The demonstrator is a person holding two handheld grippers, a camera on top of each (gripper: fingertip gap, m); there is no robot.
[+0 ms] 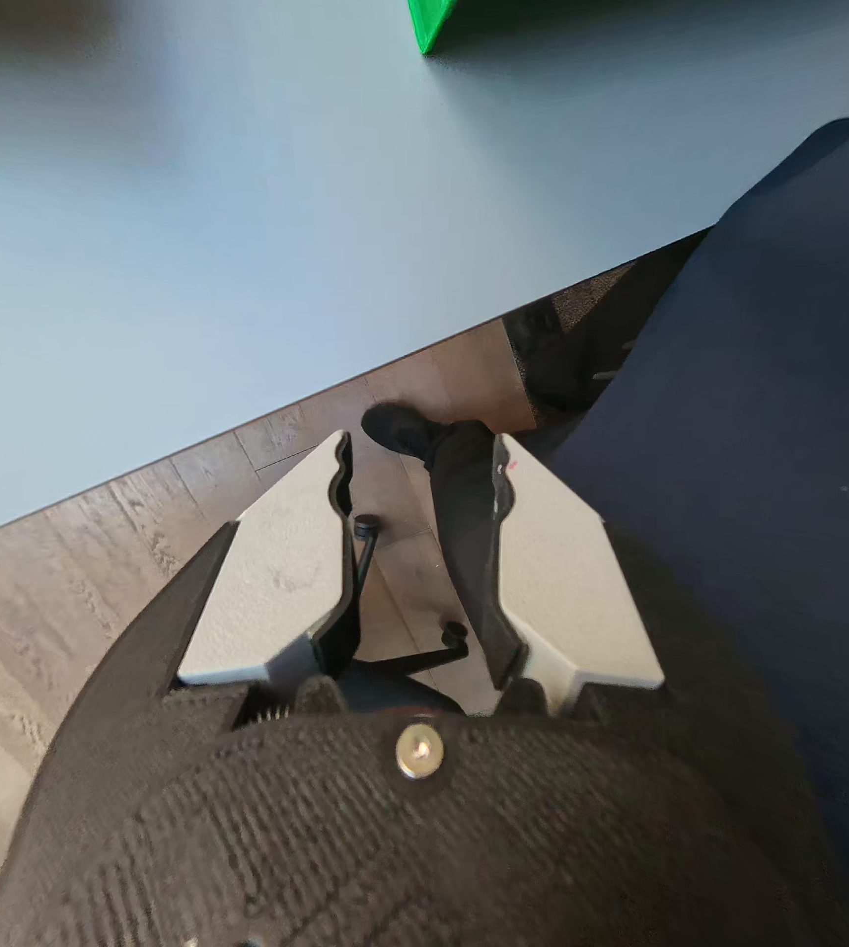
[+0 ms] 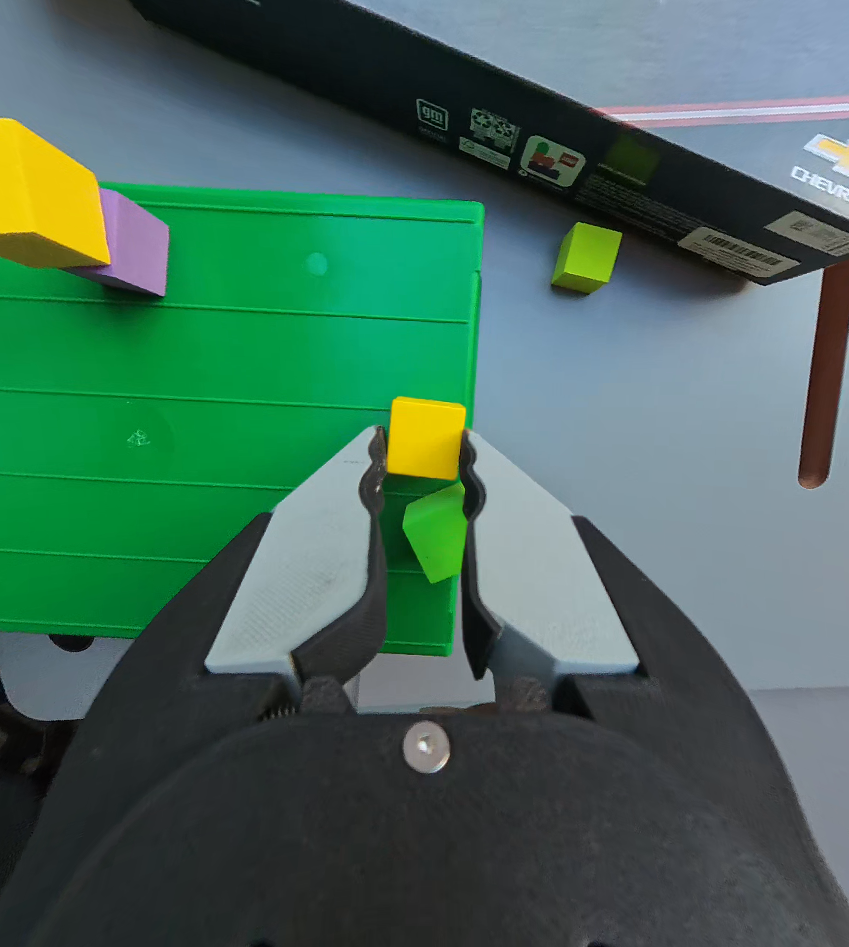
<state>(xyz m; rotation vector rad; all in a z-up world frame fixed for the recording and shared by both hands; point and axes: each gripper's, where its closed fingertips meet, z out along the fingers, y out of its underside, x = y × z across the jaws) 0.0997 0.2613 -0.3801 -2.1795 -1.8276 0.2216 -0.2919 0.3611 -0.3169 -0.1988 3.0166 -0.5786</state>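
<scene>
Right gripper (image 2: 425, 440) jaws clamp one of two yellow blocks (image 2: 425, 438); two lime blocks (image 2: 586, 256); left gripper (image 1: 422, 446) jaws wide, bare

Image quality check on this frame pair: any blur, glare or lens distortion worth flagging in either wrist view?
Left wrist view: motion-smeared throughout, table washed pale, green board corner barely readable. Right wrist view: mostly sharp, yellow cube crisp between the fingertips; soft sheen on the green board; wide-angle bending of the black box.

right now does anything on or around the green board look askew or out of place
Yes: a lime green block sits tilted on one corner beside the yellow block gripped by the right gripper. Another lime green block lies off the green board, on the table.
</scene>
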